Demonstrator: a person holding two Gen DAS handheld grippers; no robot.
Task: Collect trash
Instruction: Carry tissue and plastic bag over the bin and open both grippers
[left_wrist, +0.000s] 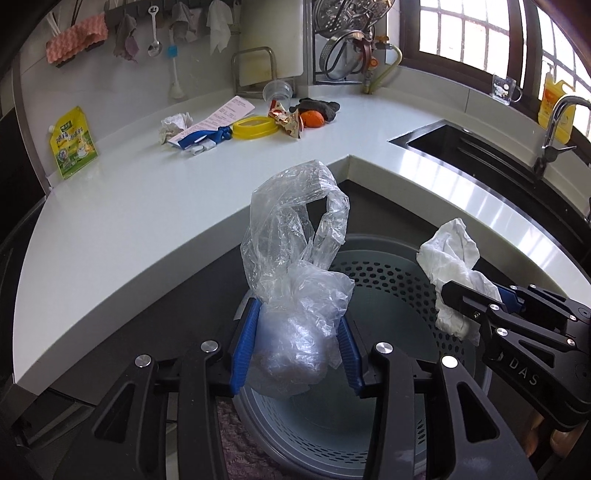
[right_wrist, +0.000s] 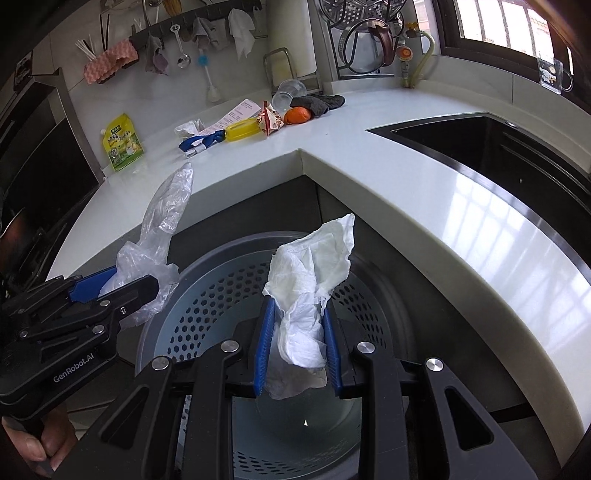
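Holding both loads over the perforated bin (left_wrist: 388, 280), my left tongs (left_wrist: 297, 354) pinching the clear plastic bag (left_wrist: 295, 266) and my right tongs (right_wrist: 297, 347) the crumpled tissue (right_wrist: 314, 266), I worry either might drift onto the rim or floor.

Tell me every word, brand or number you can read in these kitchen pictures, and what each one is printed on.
"DAS": on the black body of the right gripper, left wrist view.
"GenRobot.AI": on the black body of the left gripper, right wrist view.
Green and yellow pouch: printed characters, too small to read.
Paper receipt: lines of print, too blurred.
Snack wrapper: print unreadable.
Yellow bottle by the window: label unreadable.
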